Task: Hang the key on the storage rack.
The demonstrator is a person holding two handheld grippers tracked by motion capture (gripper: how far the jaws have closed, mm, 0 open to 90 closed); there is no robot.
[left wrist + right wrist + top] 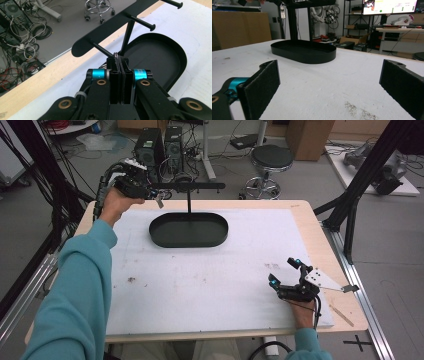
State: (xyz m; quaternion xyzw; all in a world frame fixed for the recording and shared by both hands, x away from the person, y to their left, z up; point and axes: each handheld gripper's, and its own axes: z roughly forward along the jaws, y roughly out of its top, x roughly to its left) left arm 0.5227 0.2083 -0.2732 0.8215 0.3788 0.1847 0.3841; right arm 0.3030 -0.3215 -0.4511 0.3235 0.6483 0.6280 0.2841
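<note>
We note the left hand-held gripper (119, 65) pinching a thin metal ring (115, 54) by the far-left black stand (189, 227), while the right hand-held gripper (285, 272) rests agape near-right on the surface (200, 280).

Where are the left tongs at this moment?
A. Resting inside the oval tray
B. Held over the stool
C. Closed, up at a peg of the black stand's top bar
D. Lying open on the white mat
C: the left tongs have their jaws pressed together at a peg of the black stand, above its oval tray.
</note>
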